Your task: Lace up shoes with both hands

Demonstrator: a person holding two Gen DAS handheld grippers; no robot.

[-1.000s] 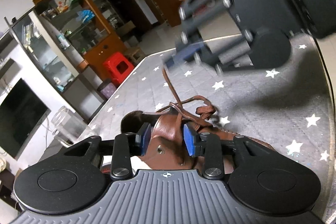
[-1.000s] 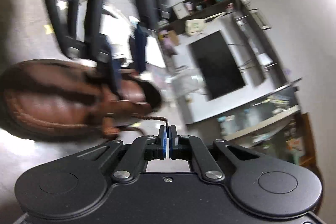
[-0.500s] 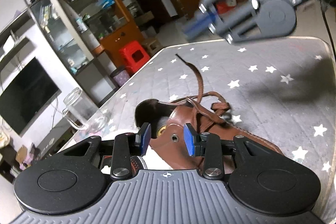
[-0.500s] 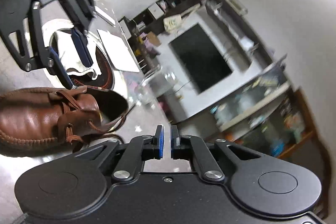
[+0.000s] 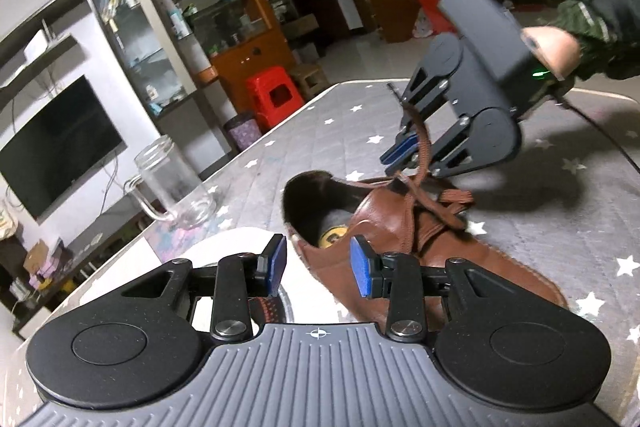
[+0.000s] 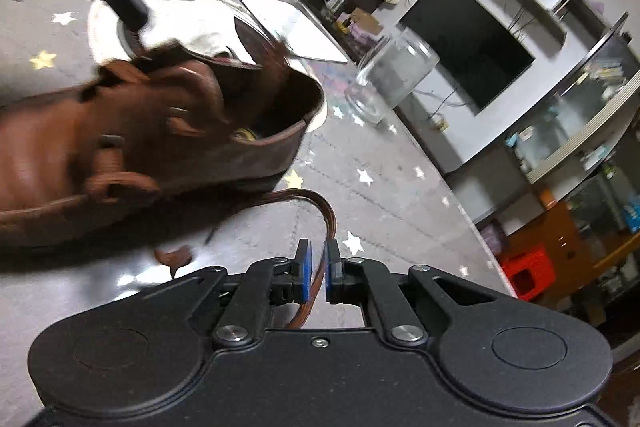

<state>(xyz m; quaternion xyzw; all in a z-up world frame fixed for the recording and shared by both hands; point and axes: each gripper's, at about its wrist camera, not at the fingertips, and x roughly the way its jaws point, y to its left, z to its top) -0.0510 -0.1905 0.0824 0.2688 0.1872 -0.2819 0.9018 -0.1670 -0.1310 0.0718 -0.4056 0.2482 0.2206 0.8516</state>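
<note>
Shoe (image 5: 424, 247) just ahead of left gripper (image 5: 318, 265), fingers apart, gripping nothing; brown lace (image 6: 320, 215) pinched between right gripper (image 6: 317, 269) fingers.

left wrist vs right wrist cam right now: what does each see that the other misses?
Left wrist only: the person's hand and sleeve holding the right tool, with the lace rising from the shoe into it; the left tool open and empty at the heel.

Right wrist only: the lace pinched between the right tool's pads; a white plate behind the shoe.

Both: brown shoe, glass jar, star-patterned cloth, TV, red stool.
</note>
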